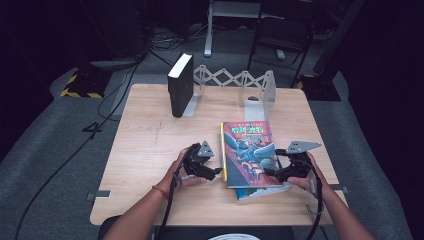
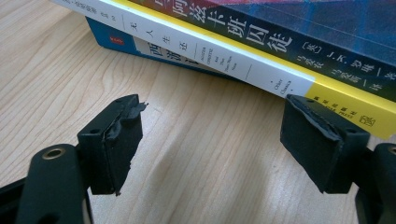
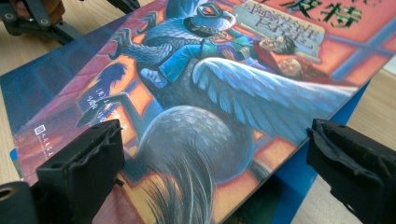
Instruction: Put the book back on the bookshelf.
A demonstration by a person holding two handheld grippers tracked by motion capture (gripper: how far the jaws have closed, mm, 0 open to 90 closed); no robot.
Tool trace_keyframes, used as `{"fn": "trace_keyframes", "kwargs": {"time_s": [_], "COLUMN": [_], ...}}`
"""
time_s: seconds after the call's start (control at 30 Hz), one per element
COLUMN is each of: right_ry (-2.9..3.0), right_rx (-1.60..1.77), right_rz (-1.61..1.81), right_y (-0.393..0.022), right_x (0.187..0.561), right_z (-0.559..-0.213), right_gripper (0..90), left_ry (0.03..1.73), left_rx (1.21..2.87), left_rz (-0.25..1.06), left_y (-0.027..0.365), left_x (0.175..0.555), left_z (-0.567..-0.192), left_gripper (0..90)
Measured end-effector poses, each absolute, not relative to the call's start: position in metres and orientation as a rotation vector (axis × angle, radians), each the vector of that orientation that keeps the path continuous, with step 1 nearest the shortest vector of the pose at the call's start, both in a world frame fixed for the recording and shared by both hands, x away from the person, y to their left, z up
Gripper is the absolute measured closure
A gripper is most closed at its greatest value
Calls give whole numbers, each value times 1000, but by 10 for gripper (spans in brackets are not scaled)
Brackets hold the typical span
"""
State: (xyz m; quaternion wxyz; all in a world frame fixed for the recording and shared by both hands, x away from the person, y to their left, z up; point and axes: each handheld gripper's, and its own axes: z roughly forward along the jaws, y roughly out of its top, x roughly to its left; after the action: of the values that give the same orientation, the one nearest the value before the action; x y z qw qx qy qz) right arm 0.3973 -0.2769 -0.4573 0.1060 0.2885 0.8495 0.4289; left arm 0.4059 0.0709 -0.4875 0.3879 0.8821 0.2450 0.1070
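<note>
**Two grippers flank a stack of books**

Three books lie stacked near the table's front right edge. The top book carries a painted cover — a grey winged beast with a rider in blue against orange and red, with green Chinese title characters across the top. Its dark spine, seen from the left gripper view, reads "[英] J.K." followed by Chinese characters. Beneath it sits a white book with a yellow band, its spine printed with Chinese characters and small Latin lettering too fine to read. The lowest, a blue book, bears a small red label; most of it is covered by the two above.

The left gripper rests on the table just beside the stack's spine side, jaws spread wide with bare wood between the pads. The right gripper sits at the stack's opposite edge, jaws likewise spread — the cover's corner lies between them, pads clear of it.

At the table's far side, a black book stands upright against a metal rack.
</note>
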Motion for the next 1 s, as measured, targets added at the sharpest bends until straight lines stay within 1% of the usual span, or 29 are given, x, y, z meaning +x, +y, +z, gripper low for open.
{"fn": "trace_keyframes", "kwargs": {"time_s": [0.17, 0.37, 0.53, 0.6, 0.67, 0.7, 0.83, 0.93, 1.0], "right_ry": [2502, 2511, 2515, 2526, 2525, 2531, 2528, 2472, 2476], "right_rx": [750, 732, 708, 658, 644, 630, 652, 684, 770], "right_rz": [1218, 1220, 1218, 1248, 1266, 1258, 1230, 1172, 1205], "right_y": [-262, -259, -258, -257, -255, -248, -243, -251, -262], "right_x": [390, 390, 392, 393, 394, 396, 396, 392, 396], "right_z": [-454, -453, -453, -453, -453, -453, -451, -448, -450], "right_gripper": [44, 47, 46, 122, 124, 129, 133, 150, 130], "left_ry": [631, 614, 618, 599, 594, 585, 569, 564, 574], "left_rx": [2237, 2244, 2215, 2205, 2204, 2176, 2170, 2196, 2224], "left_rz": [257, 253, 238, 215, 213, 174, 183, 213, 231], "left_y": [72, 73, 87, 91, 93, 95, 95, 93, 92], "left_x": [407, 407, 408, 405, 405, 404, 400, 398, 400], "left_z": [-488, -487, -481, -477, -476, -473, -470, -470, -475], "left_gripper": [209, 223, 228, 228, 224, 223, 219, 222, 225]}}
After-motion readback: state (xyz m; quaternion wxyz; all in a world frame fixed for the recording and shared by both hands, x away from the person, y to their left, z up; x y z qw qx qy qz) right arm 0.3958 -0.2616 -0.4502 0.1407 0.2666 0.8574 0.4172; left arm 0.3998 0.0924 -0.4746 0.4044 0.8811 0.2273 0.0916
